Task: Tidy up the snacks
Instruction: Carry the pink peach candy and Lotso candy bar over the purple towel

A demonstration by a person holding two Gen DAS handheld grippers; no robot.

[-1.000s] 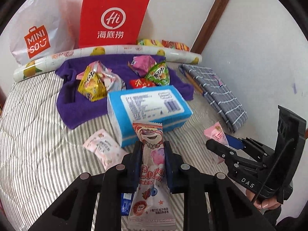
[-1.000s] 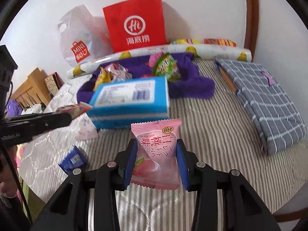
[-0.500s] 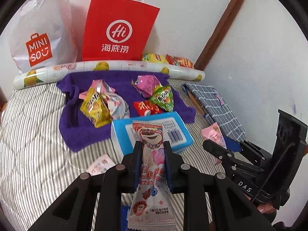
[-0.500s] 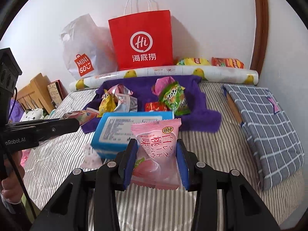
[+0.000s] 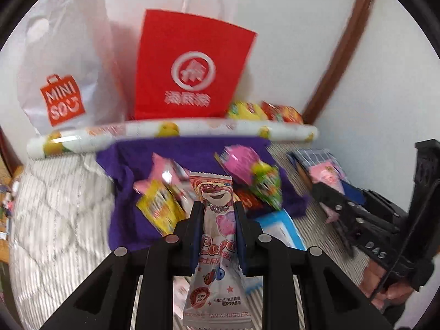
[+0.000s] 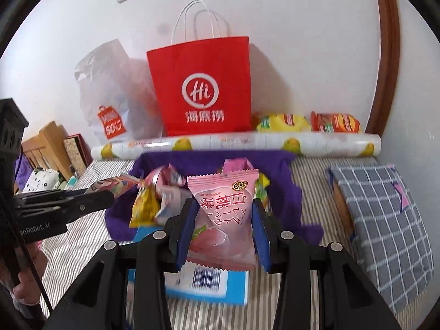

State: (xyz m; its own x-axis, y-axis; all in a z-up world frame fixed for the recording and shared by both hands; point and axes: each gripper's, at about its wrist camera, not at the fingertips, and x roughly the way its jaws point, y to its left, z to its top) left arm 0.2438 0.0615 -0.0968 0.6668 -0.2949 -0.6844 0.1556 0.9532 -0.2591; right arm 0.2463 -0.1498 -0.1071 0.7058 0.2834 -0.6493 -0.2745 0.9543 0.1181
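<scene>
My left gripper [image 5: 216, 211] is shut on a long bear-printed candy packet [image 5: 217, 236], held upright above the bed. My right gripper [image 6: 222, 214] is shut on a pink peach jelly packet [image 6: 224, 220]. Both hover just in front of a purple cloth [image 6: 192, 162] that carries several loose snacks, among them a yellow packet [image 5: 161, 211] and a green one [image 5: 265, 187]. A blue box [image 6: 211, 283] lies below the right gripper. In the right wrist view the left gripper [image 6: 110, 194] shows at the left with its packet; in the left wrist view the right gripper [image 5: 327, 189] shows at the right.
A red paper bag [image 6: 202, 88] and a white plastic bag [image 6: 112, 96] stand against the wall behind a lemon-print roll [image 6: 236, 144]. Two snack bags [image 6: 308, 122] lie behind the roll. A grey checked pouch [image 6: 382, 220] lies right on the striped bed [image 6: 308, 297].
Both grippers have risen and moved forward over the blue box toward the purple cloth, each still holding its packet. The bags at the wall look nearer.
</scene>
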